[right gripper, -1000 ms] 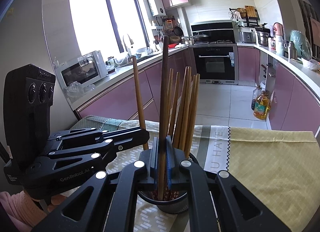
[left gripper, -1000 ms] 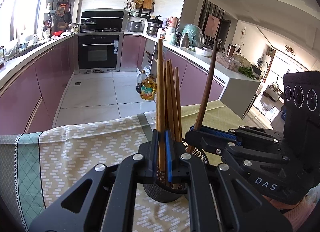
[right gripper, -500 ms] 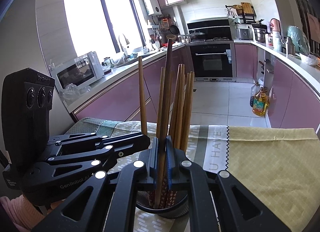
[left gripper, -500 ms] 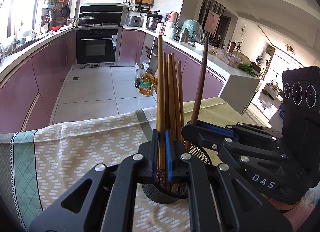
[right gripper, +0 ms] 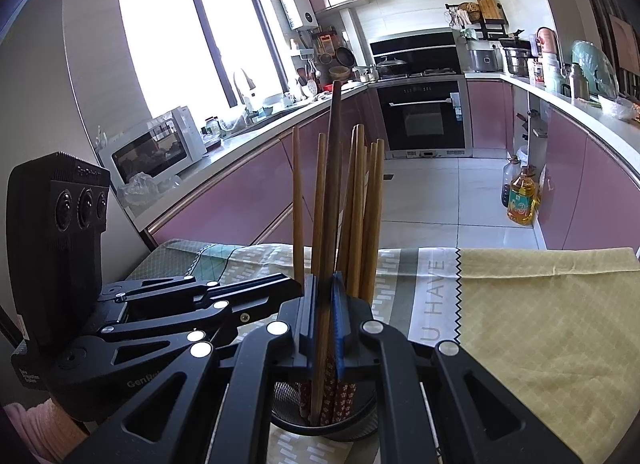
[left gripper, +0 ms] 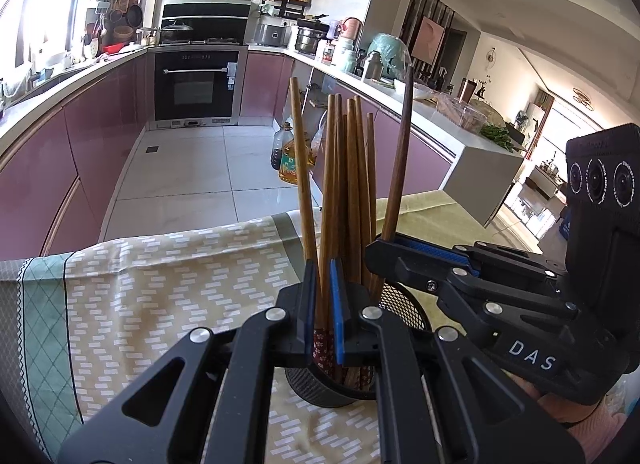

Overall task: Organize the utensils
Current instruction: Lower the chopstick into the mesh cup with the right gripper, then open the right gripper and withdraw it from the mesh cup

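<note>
Currently both grippers angle down over the black mesh holder [left gripper: 404,310], meeting above its rim. Left gripper [left gripper: 320,304] has its blue pads pinched on one wooden chopstick [left gripper: 301,168], whose lower end sits in the holder; right gripper [right gripper: 325,312] is clamped the same way on a darker chopstick [right gripper: 333,184], also tip-down in the holder. A bit of pink sleeve [left gripper: 592,424] shows behind the right gripper. The other chopsticks [left gripper: 352,192] stand bunched in the holder between the two held ones. Holder sits on a patterned tablecloth [left gripper: 160,296] with a yellow cloth [right gripper: 540,316] on its right side. Beyond: tiled floor, oil bottles [right gripper: 520,200], pink cabinets [right gripper: 248,200], oven [right gripper: 424,116], window [right gripper: 192,48]. Versus a second ago, both held sticks sit lower in the holder, I think; the fisheye makes depth hard to judge. Pinch on both is unchanged.
</note>
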A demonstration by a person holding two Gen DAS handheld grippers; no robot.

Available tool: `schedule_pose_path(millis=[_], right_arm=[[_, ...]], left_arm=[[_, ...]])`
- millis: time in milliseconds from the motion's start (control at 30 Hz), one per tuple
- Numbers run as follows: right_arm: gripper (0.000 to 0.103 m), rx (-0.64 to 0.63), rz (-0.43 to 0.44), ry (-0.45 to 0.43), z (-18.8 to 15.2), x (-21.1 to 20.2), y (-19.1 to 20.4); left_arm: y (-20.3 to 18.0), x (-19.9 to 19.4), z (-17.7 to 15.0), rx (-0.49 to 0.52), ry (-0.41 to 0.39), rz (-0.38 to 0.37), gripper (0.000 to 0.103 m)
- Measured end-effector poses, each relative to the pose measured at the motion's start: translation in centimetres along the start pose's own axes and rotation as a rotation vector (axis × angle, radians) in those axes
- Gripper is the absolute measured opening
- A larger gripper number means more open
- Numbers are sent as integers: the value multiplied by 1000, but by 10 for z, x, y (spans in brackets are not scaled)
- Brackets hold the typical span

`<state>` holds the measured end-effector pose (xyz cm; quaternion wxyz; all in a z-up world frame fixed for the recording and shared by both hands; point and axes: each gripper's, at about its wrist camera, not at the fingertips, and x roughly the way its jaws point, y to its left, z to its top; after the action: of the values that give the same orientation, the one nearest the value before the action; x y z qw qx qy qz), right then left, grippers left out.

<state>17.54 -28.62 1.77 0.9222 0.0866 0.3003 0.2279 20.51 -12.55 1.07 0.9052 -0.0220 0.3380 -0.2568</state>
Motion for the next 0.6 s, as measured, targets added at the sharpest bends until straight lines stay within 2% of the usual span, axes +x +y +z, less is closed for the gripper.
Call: schedule_pose_path(millis=[433, 500, 600], right_arm=[[8, 4, 5, -5, -2, -4, 2], [9, -1, 4, -10, -4, -7, 3], [17, -4, 4, -16, -7, -11, 3]], left_arm=[[1, -2, -5, -3, -4, -3, 8], [1, -5, -6, -2, -14, 2, 11], [1, -10, -11, 0, -29, 12, 18]])
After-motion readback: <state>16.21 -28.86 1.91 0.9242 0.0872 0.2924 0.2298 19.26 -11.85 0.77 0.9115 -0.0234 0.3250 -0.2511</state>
